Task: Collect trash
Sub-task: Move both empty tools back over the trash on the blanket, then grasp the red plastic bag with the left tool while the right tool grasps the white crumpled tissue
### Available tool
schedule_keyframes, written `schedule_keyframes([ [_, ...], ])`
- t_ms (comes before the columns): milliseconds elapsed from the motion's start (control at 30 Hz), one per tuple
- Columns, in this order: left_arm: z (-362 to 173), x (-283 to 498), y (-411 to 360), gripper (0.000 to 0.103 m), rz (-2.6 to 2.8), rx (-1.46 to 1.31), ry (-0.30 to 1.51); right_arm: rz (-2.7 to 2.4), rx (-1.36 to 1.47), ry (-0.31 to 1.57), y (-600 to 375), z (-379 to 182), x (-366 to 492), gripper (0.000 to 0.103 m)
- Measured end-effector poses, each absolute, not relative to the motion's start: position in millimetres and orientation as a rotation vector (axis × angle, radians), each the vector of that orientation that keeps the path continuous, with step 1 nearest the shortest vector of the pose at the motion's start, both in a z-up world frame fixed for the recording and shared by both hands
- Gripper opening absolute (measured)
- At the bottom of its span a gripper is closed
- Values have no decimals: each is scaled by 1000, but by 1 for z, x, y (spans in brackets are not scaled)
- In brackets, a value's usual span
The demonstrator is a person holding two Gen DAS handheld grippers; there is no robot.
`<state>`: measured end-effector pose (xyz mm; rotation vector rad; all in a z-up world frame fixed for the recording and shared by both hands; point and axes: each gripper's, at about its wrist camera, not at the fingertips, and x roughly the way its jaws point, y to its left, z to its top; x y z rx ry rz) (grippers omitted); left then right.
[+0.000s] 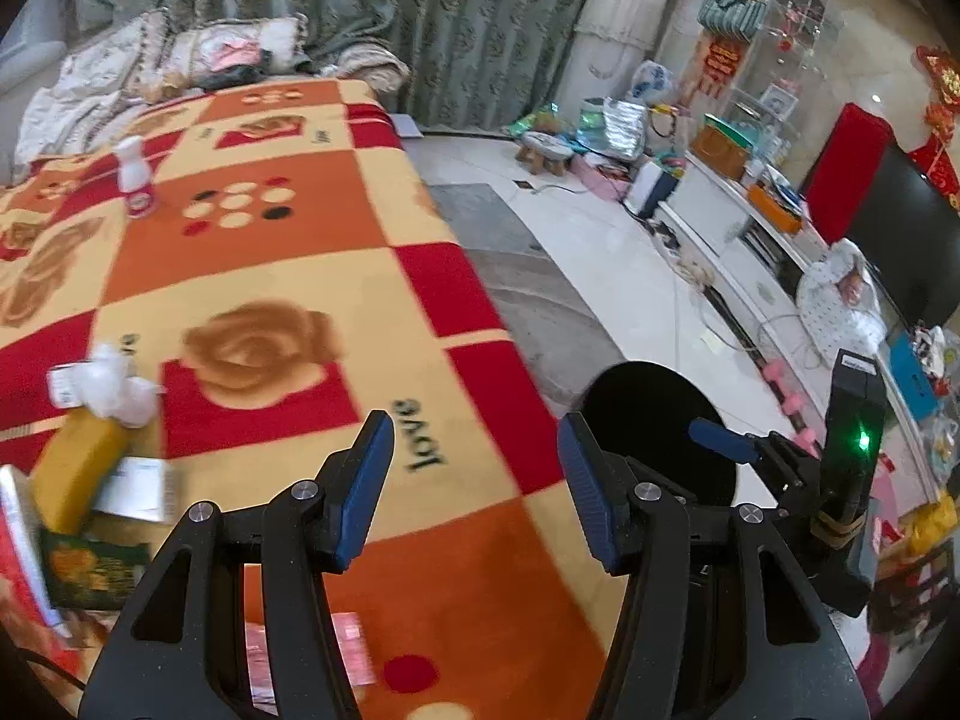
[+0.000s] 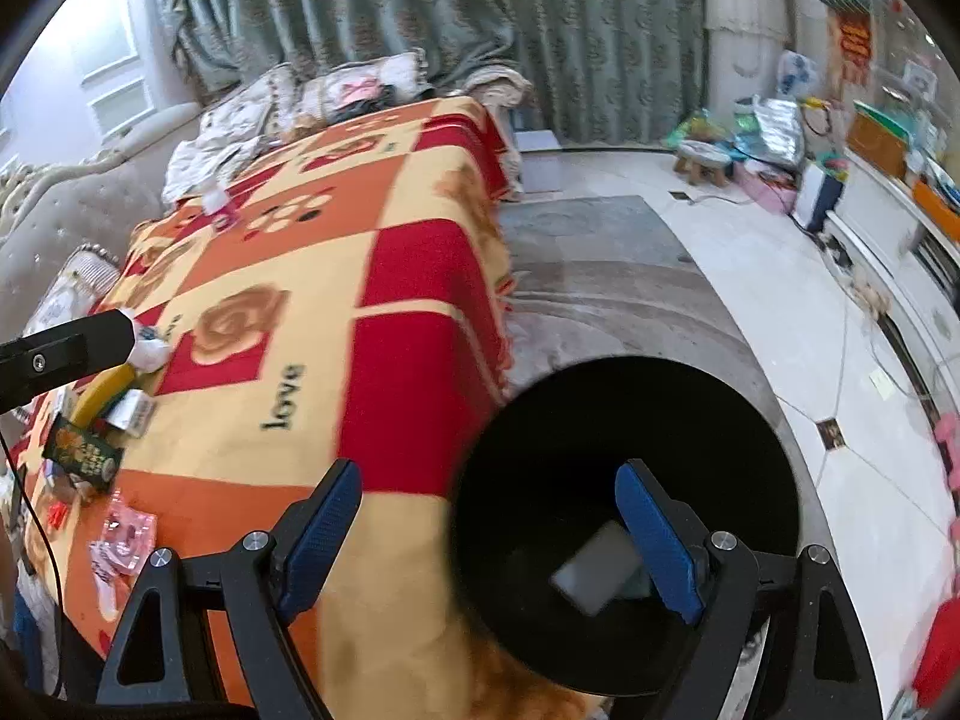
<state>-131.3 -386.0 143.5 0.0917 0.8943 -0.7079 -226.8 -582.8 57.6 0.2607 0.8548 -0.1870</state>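
My left gripper point(image 1: 475, 420) hangs open and empty over the blanket-covered table point(image 1: 288, 276). To its left lie a crumpled white tissue point(image 1: 117, 387), a yellow packet point(image 1: 72, 468), a white carton point(image 1: 135, 489) and a green packet point(image 1: 90, 570). A white bottle point(image 1: 135, 180) stands farther back. My right gripper point(image 2: 487, 471) is open above the round black bin point(image 2: 630, 516) by the table's edge, with nothing between its pads. A blurred grey rectangular piece point(image 2: 594, 570) shows inside the bin. Pink wrappers point(image 2: 123, 540) lie near the front left.
The bin point(image 1: 654, 420) stands on a grey rug point(image 2: 600, 276) over white tile floor. A sofa with cushions point(image 2: 78, 222) runs behind the table. A low white cabinet point(image 1: 750, 252) with a television and clutter lines the right side. A small stool point(image 2: 699, 159) stands far back.
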Motion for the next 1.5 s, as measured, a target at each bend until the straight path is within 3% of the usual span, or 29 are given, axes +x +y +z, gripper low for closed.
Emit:
schedule_keyframes([
  [833,123,-88,-216,56,-370,69,856,107,115,902,-412,65,-134,85],
  [1500,105,-92,-92,56,-255,17,922,218,87,948,-360,62,-97,85],
])
